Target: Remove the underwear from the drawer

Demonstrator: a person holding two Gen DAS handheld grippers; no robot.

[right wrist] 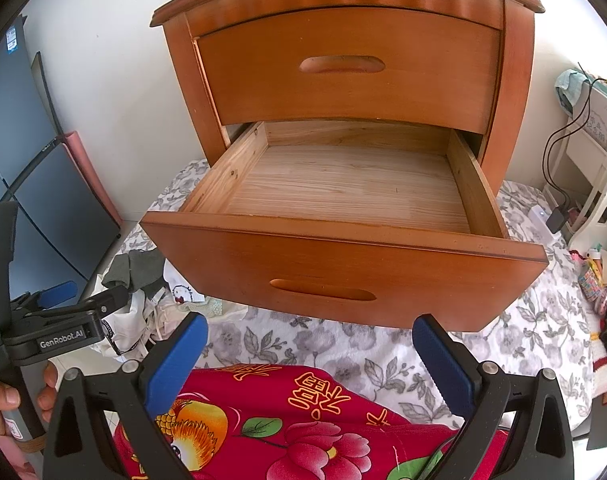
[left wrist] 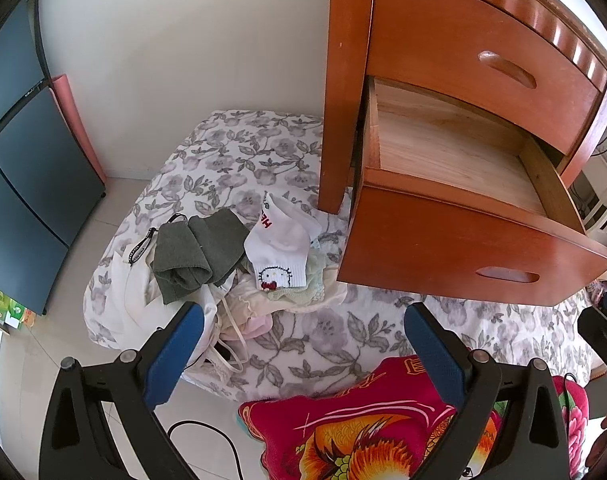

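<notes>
The lower drawer (right wrist: 343, 208) of the reddish-brown wooden nightstand (right wrist: 343, 60) stands pulled well out, its pale bare-wood bottom showing with nothing lying in it; the upper drawer (right wrist: 347, 68) above it is pushed in. The nightstand rests on a white quilt printed with grey flowers (left wrist: 239, 160), spread on the pale tiled floor. On that quilt, to the left of the nightstand, lies a loose heap of pale cream and pink underwear (left wrist: 239, 312) with thin straps, and on top of it a pair of dark grey socks (left wrist: 199, 252) and a white sock with a cartoon cat face (left wrist: 279, 248). The left tool (left wrist: 303, 344) hangs above the near edge of this heap with its blue-padded fingers (left wrist: 175, 352) spread wide and gripping nothing. The right tool (right wrist: 309, 360) sits in front of the open drawer's front panel, likewise released, nothing between its pads. A red blanket with bright flowers and gold characters (right wrist: 303, 420) lies beneath both tools. A dark blue cabinet (left wrist: 23, 160) stands against the white wall.
</notes>
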